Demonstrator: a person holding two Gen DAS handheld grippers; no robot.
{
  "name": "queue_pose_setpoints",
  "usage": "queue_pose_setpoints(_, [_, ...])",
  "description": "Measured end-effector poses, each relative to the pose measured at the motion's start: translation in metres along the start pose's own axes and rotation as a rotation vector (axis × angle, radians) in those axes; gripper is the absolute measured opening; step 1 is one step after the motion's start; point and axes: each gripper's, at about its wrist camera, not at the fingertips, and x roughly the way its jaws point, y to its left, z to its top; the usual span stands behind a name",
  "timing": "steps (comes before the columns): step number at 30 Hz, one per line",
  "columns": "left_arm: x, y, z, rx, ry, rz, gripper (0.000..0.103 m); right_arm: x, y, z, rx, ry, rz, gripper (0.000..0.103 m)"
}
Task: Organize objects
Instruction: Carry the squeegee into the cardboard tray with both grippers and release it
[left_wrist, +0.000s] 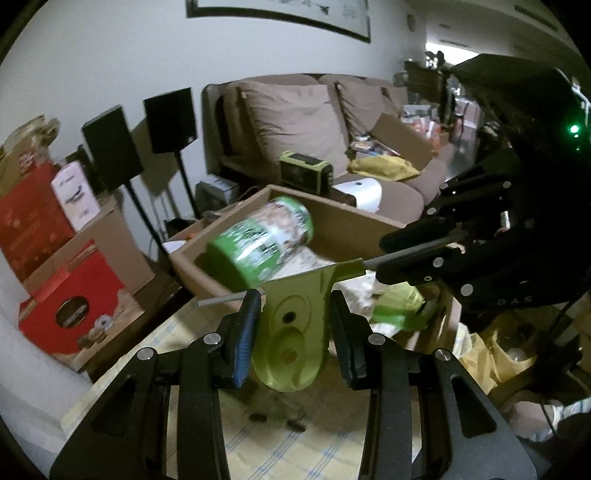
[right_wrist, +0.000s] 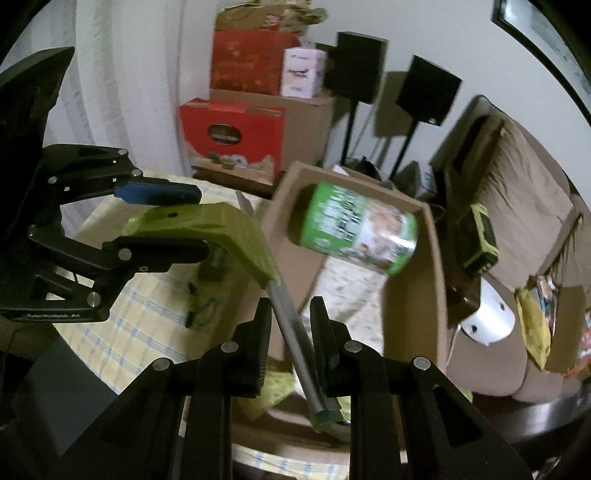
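- Black fingers (left_wrist: 345, 332) of the left gripper (left_wrist: 293, 328) fill the foreground of the left wrist view; one carries a blue pad; they sit either side of the flat green handle (left_wrist: 295, 332) of a tool; whether they squeeze it or only bracket it I cannot tell
- From that handle a grey metal rod (left_wrist: 399, 256) runs out to the right, into the right gripper (left_wrist: 421, 254), whose dark fingers lie above and below it
- Seen from the right wrist, the right gripper (right_wrist: 288, 332) has its fingers (right_wrist: 260, 339) slightly apart with the rod (right_wrist: 295, 339) passing between them at a slant; whether the pads actually grip it is unclear; a dark green tip (right_wrist: 327, 410) ends the rod near the camera
- Farther off in that view, the left gripper (right_wrist: 184, 221) brackets the green handle (right_wrist: 207, 225) above and below
- Beyond the tool, a green-labelled can (left_wrist: 262, 240) appears tilted and blurred over an open cardboard box (left_wrist: 354, 225); the right view shows the can (right_wrist: 360, 229) over the same box (right_wrist: 406, 310)
- Under both grippers lies a table (left_wrist: 258, 443) with a pale yellow checked cloth
- Behind stand a brown sofa (left_wrist: 295, 118), two black speakers (left_wrist: 170, 120) on stands, and red cartons (left_wrist: 74, 306)
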Motion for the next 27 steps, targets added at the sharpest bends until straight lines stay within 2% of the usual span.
queue_pose_setpoints(12, [0.047, -0.046, 0.031, 0.074, 0.035, -0.046, 0.035, 0.001, -0.061, -0.040, 0.120, 0.009, -0.018, 0.020])
queue_pose_setpoints(23, [0.109, -0.065, 0.018, 0.057, 0.125, -0.061, 0.035, 0.050, -0.085, -0.072, 0.157, 0.106, -0.065, 0.021])
queue_pose_setpoints(27, [0.125, -0.067, 0.013, 0.050, 0.156, -0.057, 0.035, 0.061, -0.092, -0.078, 0.170, 0.116, -0.073, 0.021])
